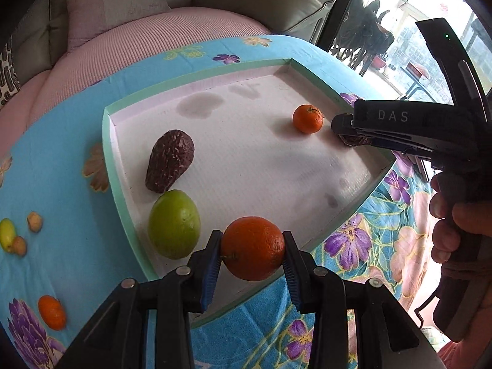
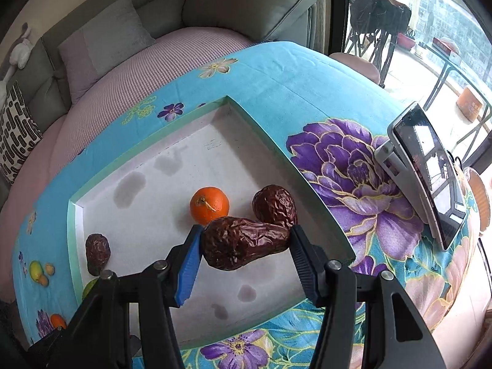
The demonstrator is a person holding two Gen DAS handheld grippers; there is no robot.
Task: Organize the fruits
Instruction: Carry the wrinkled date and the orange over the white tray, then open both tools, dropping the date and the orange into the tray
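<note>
Gripping an orange point(image 1: 252, 248) between its blue-padded fingers point(image 1: 211, 266), the left gripper point(image 1: 252, 264) hangs over the near edge of a shallow white tray point(image 1: 196, 90) with a green rim; both pads press the fruit's sides. The right gripper point(image 2: 246, 256) is likewise closed on a wrinkled dark-brown fruit point(image 2: 244, 243), held lengthwise between its pads above the tray's right side. In the tray lie a small tangerine point(image 1: 308, 119), a dark avocado-like fruit point(image 1: 170, 160) and, just beside it, a green fruit point(image 1: 174, 224). Only the left view shows the right gripper from the side, with a person's hand point(image 1: 455, 224) on its handle, and shows the green fruit whole. It also shows clearly the loose fruit on the flowered blue cloth point(image 1: 55, 166): another small tangerine point(image 1: 52, 312) and some little yellowish pieces point(image 1: 18, 233). Only the right view shows a second wrinkled brown fruit point(image 2: 274, 205) resting near the tray's right wall, and a tablet point(image 2: 430, 172) propped on a stand to the right.
</note>
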